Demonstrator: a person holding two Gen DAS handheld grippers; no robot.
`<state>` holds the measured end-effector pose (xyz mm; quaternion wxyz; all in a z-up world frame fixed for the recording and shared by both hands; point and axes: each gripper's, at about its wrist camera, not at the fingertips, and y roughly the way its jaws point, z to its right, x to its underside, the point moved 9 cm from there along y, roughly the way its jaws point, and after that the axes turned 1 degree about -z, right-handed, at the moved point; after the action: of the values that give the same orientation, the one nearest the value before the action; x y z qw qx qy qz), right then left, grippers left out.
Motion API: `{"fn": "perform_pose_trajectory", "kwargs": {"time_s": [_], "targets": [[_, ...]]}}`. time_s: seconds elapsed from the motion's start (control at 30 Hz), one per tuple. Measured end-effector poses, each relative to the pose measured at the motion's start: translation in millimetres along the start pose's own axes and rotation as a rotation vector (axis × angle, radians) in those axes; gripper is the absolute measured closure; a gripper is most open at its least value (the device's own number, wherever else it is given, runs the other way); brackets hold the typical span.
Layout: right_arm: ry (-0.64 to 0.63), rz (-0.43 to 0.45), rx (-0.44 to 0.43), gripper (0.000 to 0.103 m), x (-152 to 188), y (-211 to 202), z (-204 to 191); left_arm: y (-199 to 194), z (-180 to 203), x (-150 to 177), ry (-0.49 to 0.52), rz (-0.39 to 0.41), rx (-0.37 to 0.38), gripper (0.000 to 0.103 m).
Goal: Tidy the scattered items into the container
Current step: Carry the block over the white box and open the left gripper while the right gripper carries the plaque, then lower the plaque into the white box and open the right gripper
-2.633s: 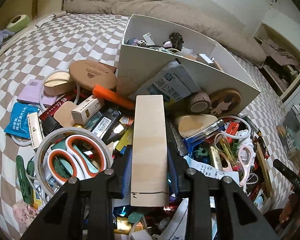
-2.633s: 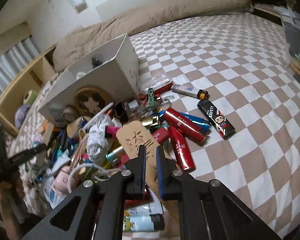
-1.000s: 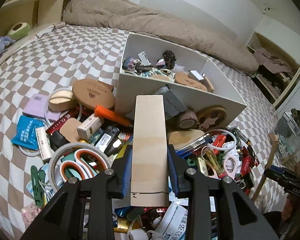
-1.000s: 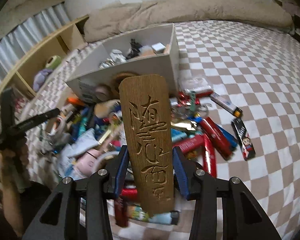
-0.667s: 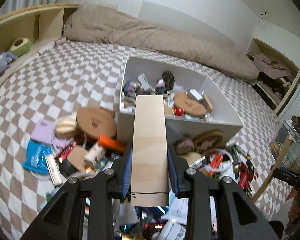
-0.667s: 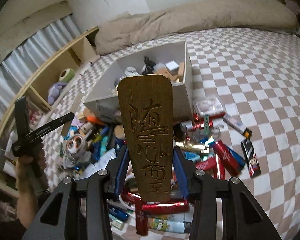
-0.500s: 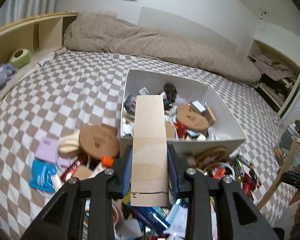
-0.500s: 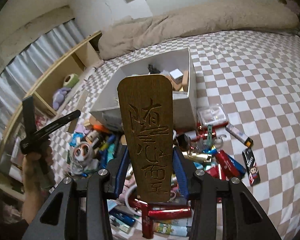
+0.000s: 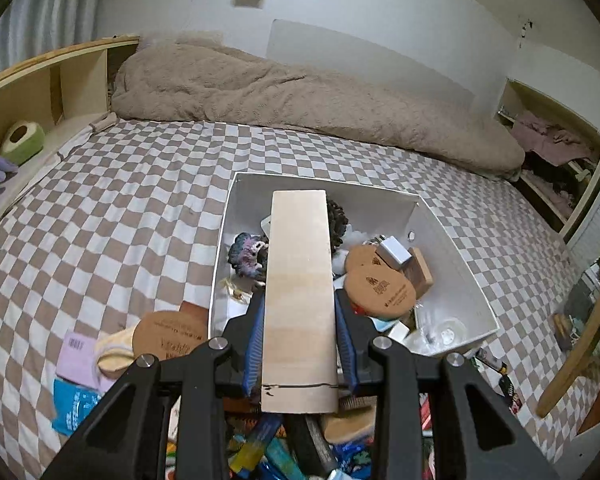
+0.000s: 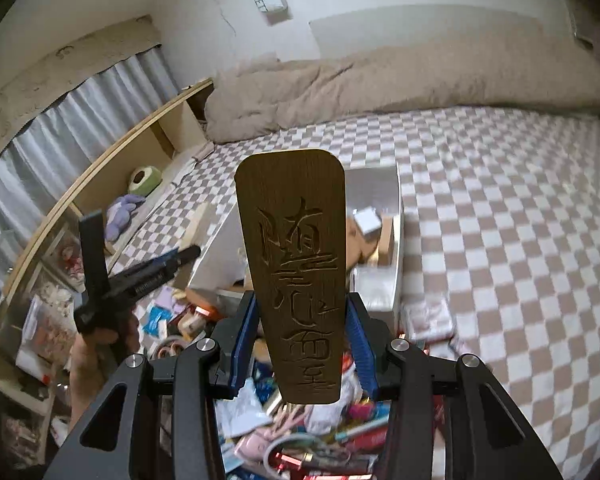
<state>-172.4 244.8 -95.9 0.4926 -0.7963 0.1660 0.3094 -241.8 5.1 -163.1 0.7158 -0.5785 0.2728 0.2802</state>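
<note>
My left gripper [image 9: 299, 340] is shut on a pale wooden slat [image 9: 299, 280], held up over the near wall of the white box [image 9: 456, 248] on the bed. The box holds round cork coasters [image 9: 380, 290], a small white cube, a wooden block and a dark knitted toy. My right gripper [image 10: 302, 344] is shut on a dark wooden plaque [image 10: 296, 264] carved with characters, raised above the pile with the white box [image 10: 394, 248] behind it. The left gripper [image 10: 140, 274] and the hand holding it show at the left of the right wrist view.
A heap of scattered items [image 9: 168, 336] lies in front of the box on the checkered bedspread [image 9: 120, 208]: coasters, packets, pens, lighters [image 10: 316, 460]. A beige duvet [image 9: 300, 96] lies along the far side. Wooden shelves [image 9: 40, 92] run along the left.
Both grippers have risen with their wooden pieces. The left one moved forward, so the box's inside now shows beneath the slat. The pile has dropped lower in both views.
</note>
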Motion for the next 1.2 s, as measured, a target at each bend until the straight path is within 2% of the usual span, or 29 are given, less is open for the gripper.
{"fn": "perform_pose_trajectory", "kwargs": {"time_s": [0.4,0.7,0.73,0.77,0.83,1.0,1.2], "targets": [[-0.03,-0.004,0.132,0.059,-51.6,37.2,-3.8,42.2,-19.8,-7.1,0.023,-0.02,-0.079,0.071],[-0.032,-0.056,0.227,0.059,-54.0,76.9,1.1,55.4,-23.8,1.6,0.058,-0.05,-0.089,0.069],[-0.033,-0.062,0.233,0.059,-53.2,80.2,1.3,55.0,-25.0,0.6,0.052,-0.049,-0.086,0.06],[-0.031,-0.069,0.237,0.059,-51.6,84.2,1.6,54.1,-26.2,-0.4,0.044,-0.047,-0.081,0.046],[-0.021,-0.079,0.237,0.059,-51.1,90.7,0.9,49.7,-28.1,-3.6,0.03,-0.033,-0.065,0.041],[0.047,-0.084,0.185,0.059,-58.0,110.1,-6.8,41.1,-32.4,-6.9,0.004,-0.024,-0.04,0.041],[0.251,-0.035,0.047,0.059,-73.5,134.6,-9.2,33.1,-41.4,-4.9,-0.016,-0.018,-0.043,0.041]]}}
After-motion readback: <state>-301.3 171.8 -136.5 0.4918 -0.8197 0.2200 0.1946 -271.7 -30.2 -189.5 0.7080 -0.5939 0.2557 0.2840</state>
